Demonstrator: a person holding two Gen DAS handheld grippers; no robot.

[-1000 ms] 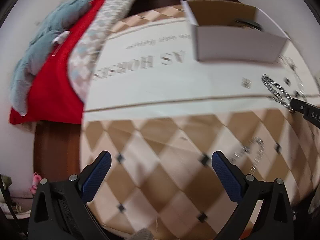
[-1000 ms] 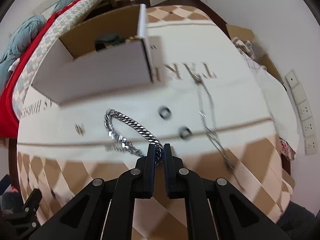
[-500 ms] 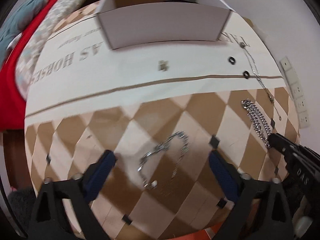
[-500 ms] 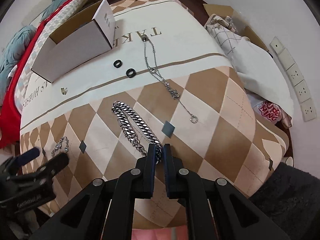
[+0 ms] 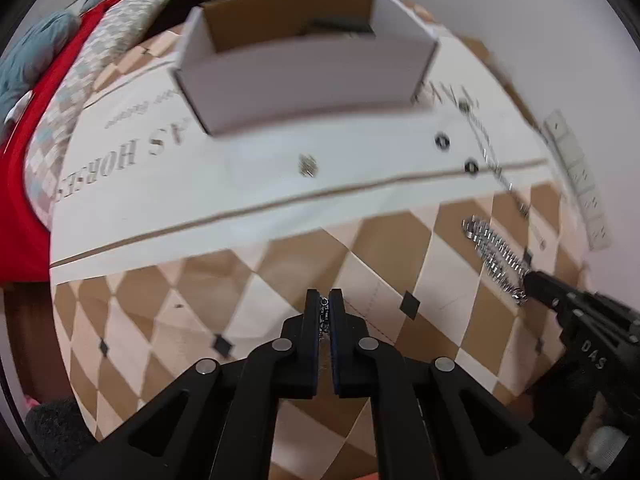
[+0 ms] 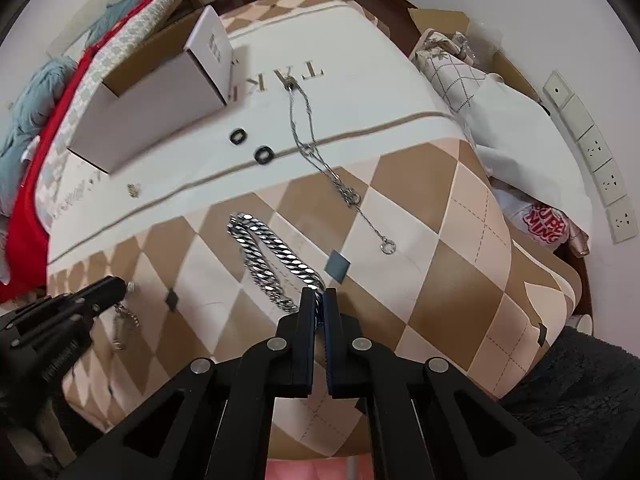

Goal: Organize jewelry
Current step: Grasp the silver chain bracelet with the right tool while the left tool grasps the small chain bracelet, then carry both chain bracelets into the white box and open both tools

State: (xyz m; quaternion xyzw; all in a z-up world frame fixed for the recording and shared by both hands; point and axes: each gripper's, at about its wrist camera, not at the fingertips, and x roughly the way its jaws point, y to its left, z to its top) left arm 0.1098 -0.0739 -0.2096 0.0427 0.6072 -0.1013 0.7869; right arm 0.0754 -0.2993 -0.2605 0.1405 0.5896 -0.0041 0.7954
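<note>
My left gripper (image 5: 324, 297) is shut on a thin silver bracelet (image 5: 324, 317), which hangs below its tip in the right wrist view (image 6: 122, 326). My right gripper (image 6: 319, 295) is shut on a thick silver curb chain (image 6: 266, 256), also seen in the left wrist view (image 5: 493, 258). The open white cardboard box (image 5: 304, 76) stands at the back and shows in the right wrist view (image 6: 156, 96) too. Two black rings (image 6: 263, 154) (image 6: 238, 136), a long thin necklace (image 6: 320, 164) and a small earring (image 6: 133, 189) lie on the cloth.
The table has a white and brown diamond-pattern cloth (image 6: 440, 264). A red blanket and bedding (image 5: 24, 184) lie to the left. Bags and boxes (image 6: 472, 80) sit by the wall at right, under wall sockets (image 6: 600, 168).
My left gripper has closed on the thin bracelet that lay between its open fingers and lifted it. My right gripper still holds the thick chain, now dragged onto the diamond pattern.
</note>
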